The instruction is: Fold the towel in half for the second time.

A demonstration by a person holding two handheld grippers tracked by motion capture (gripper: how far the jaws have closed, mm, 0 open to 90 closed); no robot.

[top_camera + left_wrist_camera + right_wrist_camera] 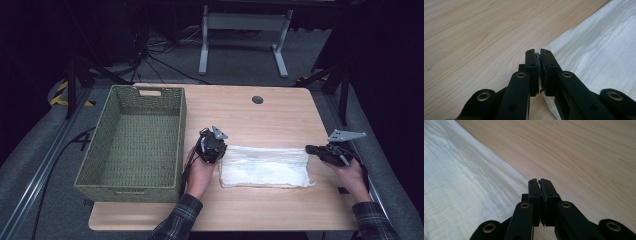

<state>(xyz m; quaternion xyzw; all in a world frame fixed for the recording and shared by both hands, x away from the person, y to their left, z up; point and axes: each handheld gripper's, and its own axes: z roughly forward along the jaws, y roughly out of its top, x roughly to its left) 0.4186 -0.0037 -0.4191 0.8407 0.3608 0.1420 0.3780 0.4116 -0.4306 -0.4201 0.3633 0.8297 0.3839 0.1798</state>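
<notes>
A folded white cloth (264, 166) lies flat on the wooden table (260, 117). My left gripper (216, 146) sits at the cloth's far left corner, held in a hand. Its jaws are shut, and the cloth's edge (599, 45) runs right up to the tips of the left gripper (538, 52) and under one jaw. My right gripper (311, 149) rests at the cloth's far right corner, also shut. There the cloth (456, 185) lies just beside the tips of the right gripper (539, 181), with nothing between the pads.
A large green woven basket (134, 142) stands empty on the table's left side, close to my left hand. A round cable hole (257, 99) sits near the table's far edge. The table's front edge runs just under both sleeves.
</notes>
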